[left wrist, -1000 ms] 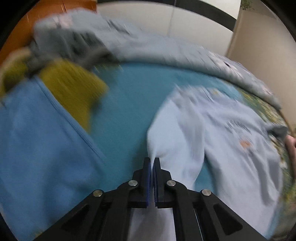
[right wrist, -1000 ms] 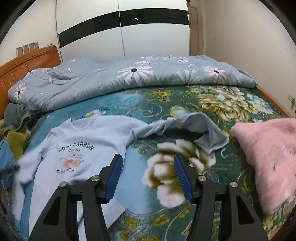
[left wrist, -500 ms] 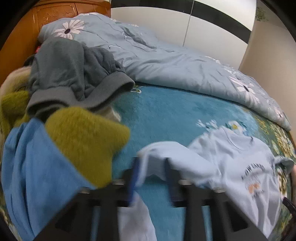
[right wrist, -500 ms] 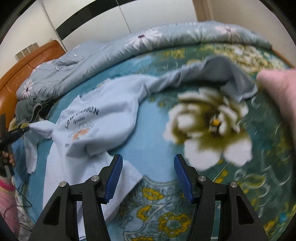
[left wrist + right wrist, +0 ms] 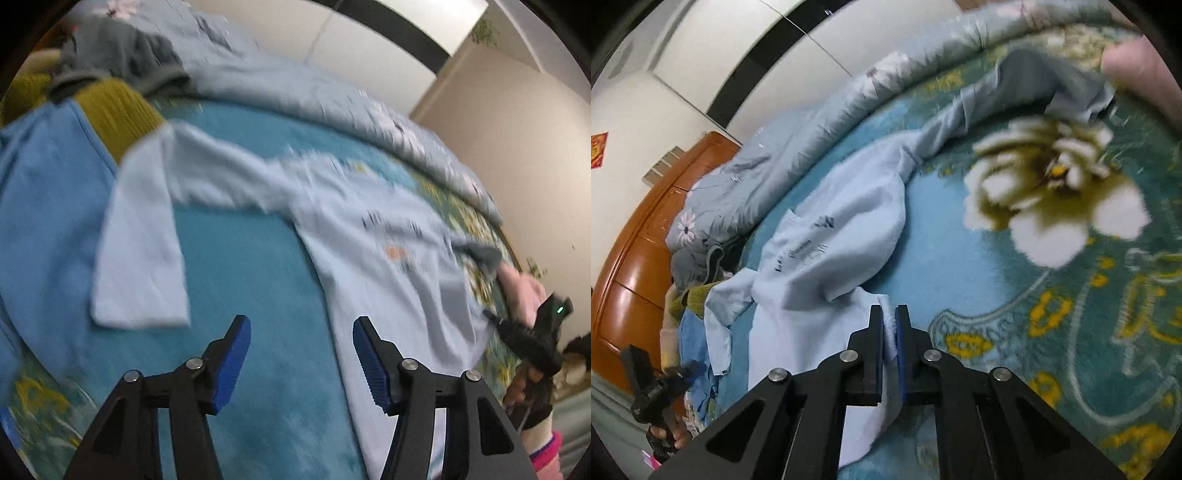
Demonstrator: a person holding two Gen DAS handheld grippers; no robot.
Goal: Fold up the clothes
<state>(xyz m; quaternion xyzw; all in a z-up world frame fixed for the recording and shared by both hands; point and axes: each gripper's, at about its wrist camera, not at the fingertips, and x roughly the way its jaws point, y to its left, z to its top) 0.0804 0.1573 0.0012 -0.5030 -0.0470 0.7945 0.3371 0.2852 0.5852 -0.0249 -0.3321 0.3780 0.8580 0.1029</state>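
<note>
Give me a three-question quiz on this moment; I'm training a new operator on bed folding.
1. True or false: the left gripper is shut on the sleeve.
2. Which gripper holds the light blue shirt? A) left B) right C) neither
3. Fill in: the mustard garment lies under a ____ garment.

Key:
1. False; it is open above the bedspread, holding nothing.
2. B; the right gripper is shut on the shirt's hem.
3. Grey.

Black tongs (image 5: 301, 354) with blue ribbed pads (image 5: 369, 363), silver screws; pink cuff (image 5: 546, 450) at the wrist.
</note>
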